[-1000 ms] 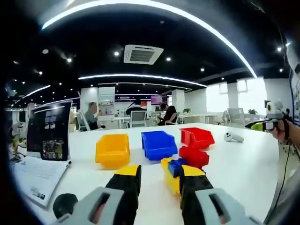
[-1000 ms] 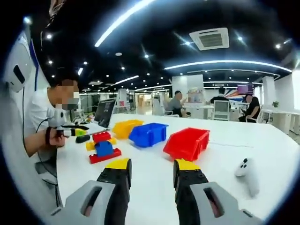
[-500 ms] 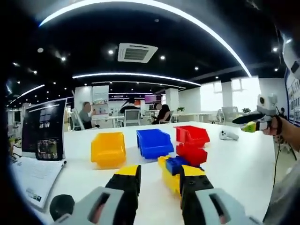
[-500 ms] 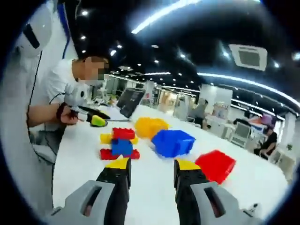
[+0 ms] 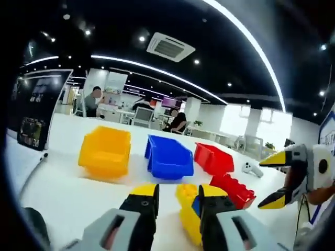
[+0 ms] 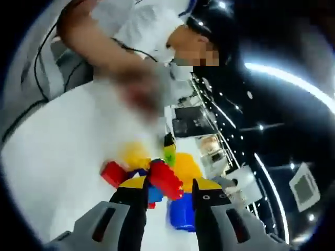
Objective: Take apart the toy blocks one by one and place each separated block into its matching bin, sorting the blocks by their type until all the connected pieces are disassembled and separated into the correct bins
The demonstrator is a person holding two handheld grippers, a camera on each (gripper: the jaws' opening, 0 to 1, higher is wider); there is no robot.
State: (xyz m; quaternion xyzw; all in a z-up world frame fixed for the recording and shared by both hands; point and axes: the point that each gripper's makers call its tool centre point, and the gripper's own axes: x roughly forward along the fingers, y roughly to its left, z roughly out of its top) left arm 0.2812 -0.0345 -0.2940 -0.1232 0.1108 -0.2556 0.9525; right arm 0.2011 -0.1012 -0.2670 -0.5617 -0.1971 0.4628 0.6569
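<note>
While the stack of joined blocks (image 5: pixel 209 201) is lying on the white table (image 5: pixel 63 178) just ahead of the left gripper (image 5: pixel 175 196), it is being approached from two sides. In the left gripper view, the left jaws are being held apart with nothing between them; the yellow part of the stack is seen in the gap and just beyond the tips, with a red block (image 5: pixel 233 189) reaching away to the right. The stack's long axis is judged to run across the jaws, not along them. The right gripper (image 5: pixel 277 178) is being brought in from the right, its jaws spread wide and empty, near the red end but apart from it. In the right gripper view, the red block (image 6: pixel 165 180) is seen between the tips of that gripper (image 6: pixel 167 191), though the blur leaves contact untold. The left gripper is judged the nearer to the yellow end, the right to the red. Beyond the stack, the yellow bin (image 5: pixel 104 151), blue bin (image 5: pixel 167 157) and red bin (image 5: pixel 213 158) are standing in a row, nothing being seen inside them.
</note>
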